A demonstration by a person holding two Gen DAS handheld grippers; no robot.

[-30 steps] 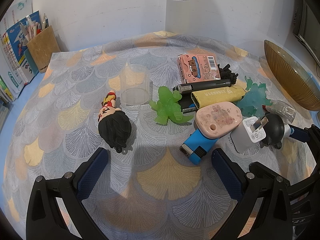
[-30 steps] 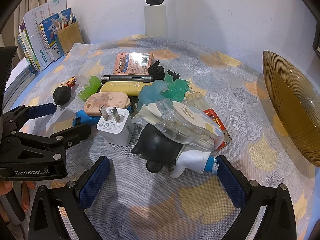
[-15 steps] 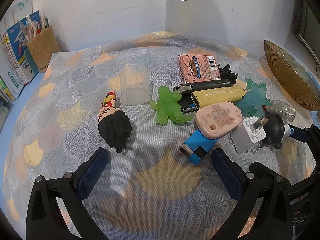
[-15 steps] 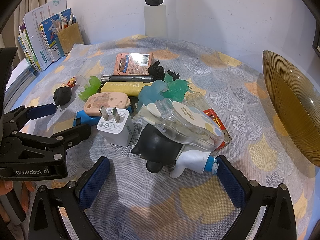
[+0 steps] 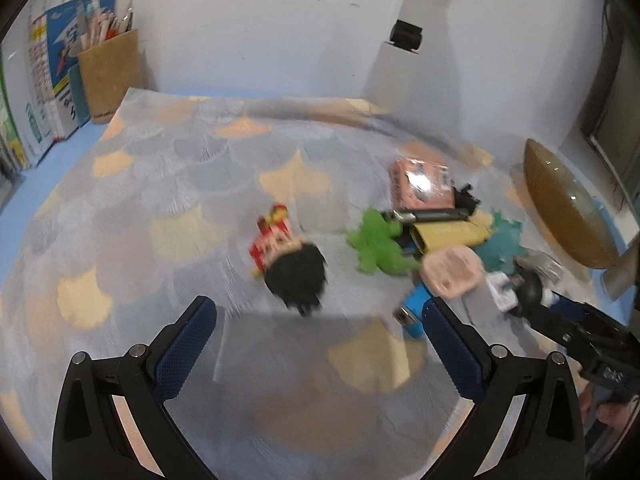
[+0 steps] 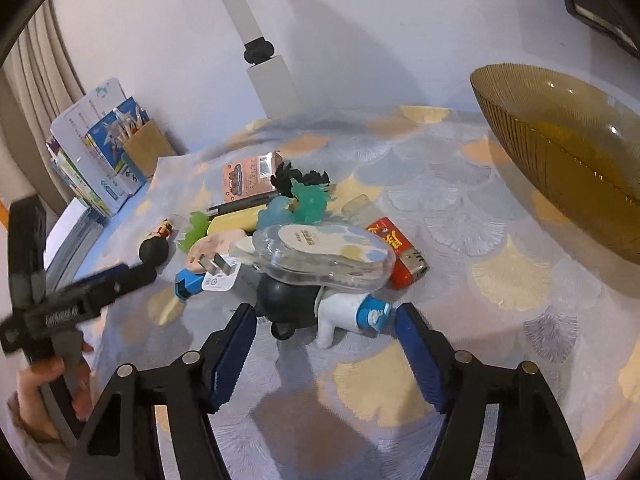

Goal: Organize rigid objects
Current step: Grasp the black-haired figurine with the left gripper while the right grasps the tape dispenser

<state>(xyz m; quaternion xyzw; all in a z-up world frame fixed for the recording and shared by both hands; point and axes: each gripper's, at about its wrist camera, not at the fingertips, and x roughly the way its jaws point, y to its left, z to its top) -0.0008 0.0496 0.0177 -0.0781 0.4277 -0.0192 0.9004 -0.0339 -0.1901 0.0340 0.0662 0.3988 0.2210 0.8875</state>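
Note:
A pile of small rigid objects lies on the fan-patterned cloth. My right gripper [image 6: 326, 332] is closing around a black-headed white figure [image 6: 300, 304] lying between its blue pads; the pads stand just off it. A clear plastic case [image 6: 320, 252] rests on top of that figure, with a red lighter [image 6: 400, 252] and a white charger plug [image 6: 220, 272] beside it. My left gripper [image 5: 320, 328] is open and holds nothing. Just beyond its tips lies a black-haired doll [image 5: 294, 276], with a green toy [image 5: 376, 244] and a pink case [image 5: 452, 272] to the right.
A large amber glass bowl [image 6: 560, 160] stands at the right edge of the cloth. A pen holder [image 5: 110, 76] and books [image 5: 48, 80] line the far left. A white post [image 6: 272, 80] stands at the back wall. A hand [image 6: 40, 380] holds the left gripper's handle.
The right gripper's jaws have narrowed around the black-headed figure and the view has rolled. The left gripper has lifted and swung, so the pile now sits further right and blurred.

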